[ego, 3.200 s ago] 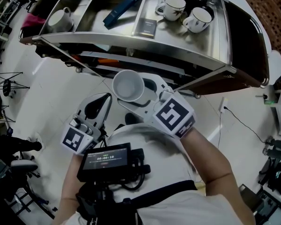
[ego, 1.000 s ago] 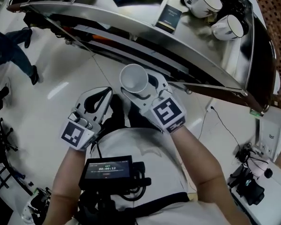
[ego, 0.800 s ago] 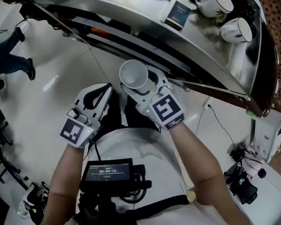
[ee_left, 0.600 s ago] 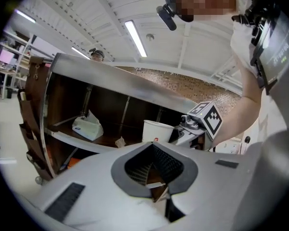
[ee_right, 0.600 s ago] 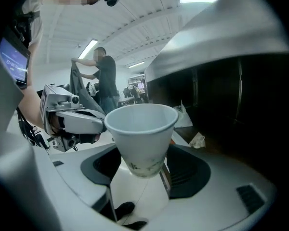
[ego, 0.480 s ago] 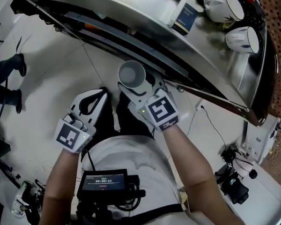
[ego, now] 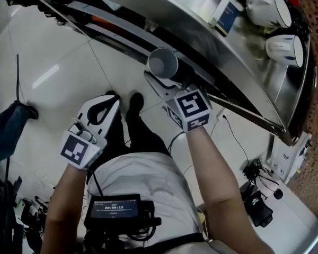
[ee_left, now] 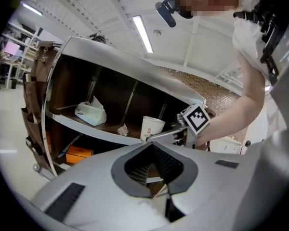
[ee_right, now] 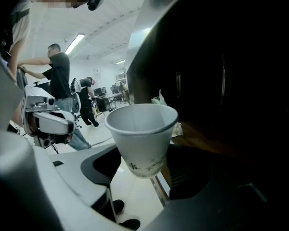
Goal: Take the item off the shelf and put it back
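Note:
A white paper cup (ego: 163, 63) stands upright between the jaws of my right gripper (ego: 168, 77), which is shut on its lower part. It hangs just below the front edge of the metal shelf cart's top (ego: 244, 83). In the right gripper view the cup (ee_right: 142, 138) is in front of a dark lower tier with a wooden floor (ee_right: 207, 141). From the left gripper view the cup (ee_left: 151, 128) shows at the middle tier's front edge (ee_left: 86, 127). My left gripper (ego: 115, 99) is lower and to the left, shut with nothing in it; its tips (ee_left: 151, 144) meet.
Two white mugs (ego: 278, 12) and a dark box (ego: 228, 16) sit on the cart's top. On the middle tier lie a white bag (ee_left: 91, 113) and a crumpled scrap (ee_left: 122, 129); an orange box (ee_left: 79, 154) is below. People (ee_right: 60, 81) stand behind. Cables and gear (ego: 259, 200) lie on the floor.
Both grippers have sunk. The cup has gone down and forward, from level with the cart's top to under its front edge. The left gripper stays shut.

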The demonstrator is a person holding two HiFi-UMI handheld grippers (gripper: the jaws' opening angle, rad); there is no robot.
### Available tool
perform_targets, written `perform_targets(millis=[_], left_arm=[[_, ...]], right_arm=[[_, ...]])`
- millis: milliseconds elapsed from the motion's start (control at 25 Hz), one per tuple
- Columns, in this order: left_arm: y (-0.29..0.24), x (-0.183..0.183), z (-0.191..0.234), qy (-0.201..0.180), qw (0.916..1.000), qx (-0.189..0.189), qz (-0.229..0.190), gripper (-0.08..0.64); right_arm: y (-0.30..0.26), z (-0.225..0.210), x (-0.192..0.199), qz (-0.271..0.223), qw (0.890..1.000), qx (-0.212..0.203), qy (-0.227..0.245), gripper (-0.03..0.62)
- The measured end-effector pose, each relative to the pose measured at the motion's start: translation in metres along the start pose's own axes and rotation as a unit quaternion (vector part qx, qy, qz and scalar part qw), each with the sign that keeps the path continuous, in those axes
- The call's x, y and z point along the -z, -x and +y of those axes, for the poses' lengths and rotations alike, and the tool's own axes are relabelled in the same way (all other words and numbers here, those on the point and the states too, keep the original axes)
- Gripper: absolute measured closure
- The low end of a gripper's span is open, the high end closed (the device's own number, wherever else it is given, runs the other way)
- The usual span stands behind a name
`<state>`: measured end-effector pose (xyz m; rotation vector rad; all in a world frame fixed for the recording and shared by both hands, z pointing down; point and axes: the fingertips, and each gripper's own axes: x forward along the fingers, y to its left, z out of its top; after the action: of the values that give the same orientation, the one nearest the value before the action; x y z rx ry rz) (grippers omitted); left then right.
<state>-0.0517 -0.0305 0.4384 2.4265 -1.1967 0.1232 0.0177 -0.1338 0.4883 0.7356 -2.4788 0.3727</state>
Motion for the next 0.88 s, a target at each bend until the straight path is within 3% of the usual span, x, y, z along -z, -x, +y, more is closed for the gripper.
perform_targets(millis=[360, 880], left_arm=[[0.007, 0.019, -0.008, 0.039, 0.9992, 0.008, 0.003, 0.549], [0.003, 0.033, -0.012, 0.067, 0.9977, 0.011, 0.002, 0.549]], right_arm=[[-0.012, -0.059, -0.002, -0.002, 0.998, 0.063, -0.021, 0.305], [-0.010, -0.143, 0.004, -0.009, 0.983, 0.168, -0.068, 0.288]])
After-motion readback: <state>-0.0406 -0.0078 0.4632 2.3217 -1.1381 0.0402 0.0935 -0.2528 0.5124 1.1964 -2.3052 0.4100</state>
